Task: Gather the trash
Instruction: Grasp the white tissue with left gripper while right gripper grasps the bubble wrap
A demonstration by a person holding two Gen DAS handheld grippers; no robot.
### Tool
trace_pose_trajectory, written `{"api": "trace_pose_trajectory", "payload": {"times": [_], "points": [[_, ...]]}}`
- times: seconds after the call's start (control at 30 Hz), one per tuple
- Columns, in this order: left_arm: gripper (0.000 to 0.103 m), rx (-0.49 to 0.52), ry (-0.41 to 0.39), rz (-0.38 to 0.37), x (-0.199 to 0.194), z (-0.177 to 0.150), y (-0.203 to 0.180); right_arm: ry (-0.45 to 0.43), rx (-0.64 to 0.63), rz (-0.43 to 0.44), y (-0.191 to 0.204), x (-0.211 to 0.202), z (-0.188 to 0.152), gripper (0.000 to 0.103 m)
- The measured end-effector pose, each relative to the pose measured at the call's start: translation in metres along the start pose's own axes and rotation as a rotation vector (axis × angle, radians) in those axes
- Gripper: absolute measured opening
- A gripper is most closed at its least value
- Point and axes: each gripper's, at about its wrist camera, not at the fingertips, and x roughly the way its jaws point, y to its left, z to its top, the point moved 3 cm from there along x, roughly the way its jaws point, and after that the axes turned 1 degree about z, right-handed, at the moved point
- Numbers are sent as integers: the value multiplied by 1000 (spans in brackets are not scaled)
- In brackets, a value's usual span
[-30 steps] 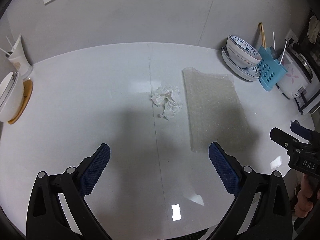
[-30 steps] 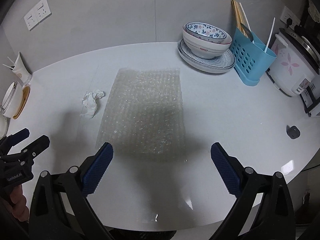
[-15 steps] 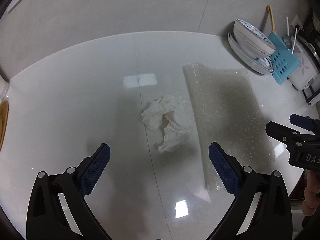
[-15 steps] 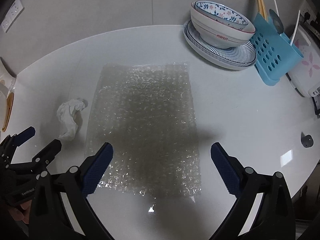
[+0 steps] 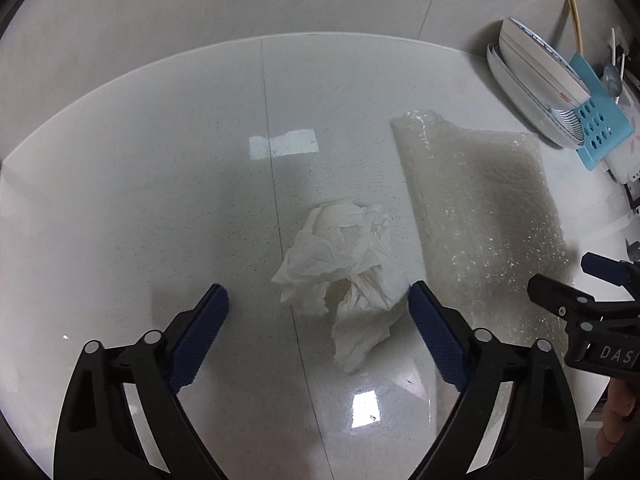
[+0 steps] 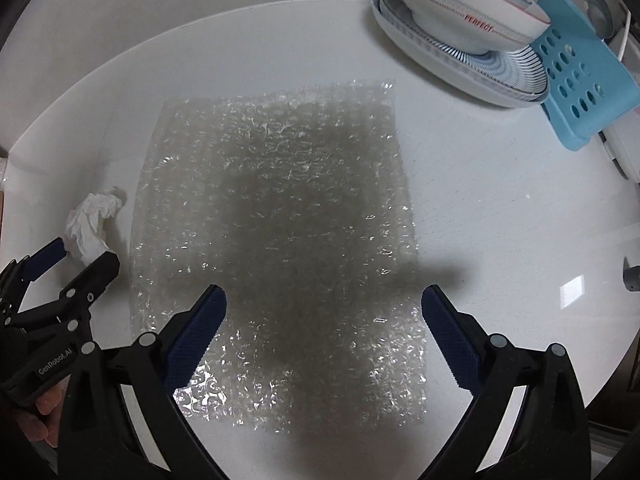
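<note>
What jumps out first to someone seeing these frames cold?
The crumpled white tissue on the glossy white table, sitting between the open fingers of the left gripper. Next, the flat sheet of bubble wrap just to its right, with the open right gripper hovering above its near end. At the far right edge, a patterned bowl stacked on plates beside a blue utensil holder.

R gripper (image 6: 323, 300) wide open above near edge of bubble wrap sheet (image 6: 276, 216), which lies flat on white counter (image 6: 500, 208). Crumpled tissue (image 6: 90, 226) just L of wrap; L gripper (image 6: 86, 254) open at its near end. Bowl on striped plate (image 6: 460, 60) beyond wrap's far-R corner, blue rack (image 6: 580, 80) beside it.
</note>
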Motion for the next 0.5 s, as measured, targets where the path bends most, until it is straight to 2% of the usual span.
{"api": "trace_pose_trajectory", "payload": {"times": [0.2, 0.27, 0.3, 0.37, 0.43, 0.5], "points": [[67, 23, -8, 53, 0, 4, -3, 40, -14, 3, 8, 11, -4, 94], [49, 29, -8, 55, -2, 5, -4, 62, -2, 21, 6, 13, -5, 94], [44, 34, -4, 59, -2, 6, -4, 75, 6, 33, 5, 15, -5, 94], [15, 43, 1, 63, -3, 7, -5, 86, -3, 30, 5, 15, -4, 93], [6, 45, 8, 60, -3, 9, -5, 87, -18, 29, 8, 13, -5, 87], [4, 49, 12, 55, -4, 7, -4, 84, -40, 33, 14, 9, -6, 76]]}}
